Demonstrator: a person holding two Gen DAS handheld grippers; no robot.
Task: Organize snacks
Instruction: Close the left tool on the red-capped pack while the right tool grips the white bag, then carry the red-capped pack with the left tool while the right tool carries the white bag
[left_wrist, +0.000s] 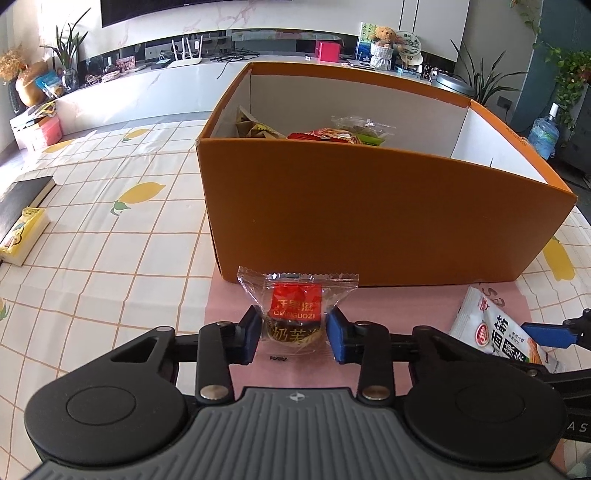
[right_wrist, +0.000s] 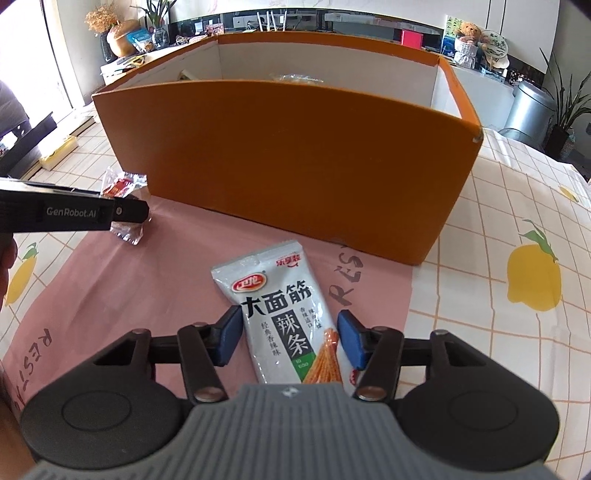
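Right in front of the orange cardboard box (left_wrist: 369, 218), a small clear-wrapped sweet (left_wrist: 295, 314) with a red label reading QIANGUOZI and a dark brown filling sits on the pink mat (left_wrist: 229, 302), its crimped top edge standing up. The left gripper (left_wrist: 291, 334) has its blue pads pressed against both sides of the wrapper, clamped on it. Just to the right on the same mat lies a white foil packet of spicy gluten strips (right_wrist: 291, 314), printed with large black Chinese characters, a red oval logo and a picture of orange strips near its bottom; it lies flat, tilted slightly, its top end pointing toward the box. The right gripper (right_wrist: 291, 339) straddles this packet, the left pad touching or nearly touching the packet's edge and the right pad just beside it, so the jaws stand apart and have not gripped. Inside the box, several wrapped snacks (left_wrist: 332, 134) are piled against the white inner wall. The mat lies on a checked tablecloth with lemon prints (left_wrist: 122, 229), and a yellow tissue pack (left_wrist: 22, 236) rests near a black book (left_wrist: 22, 201) at the far left.
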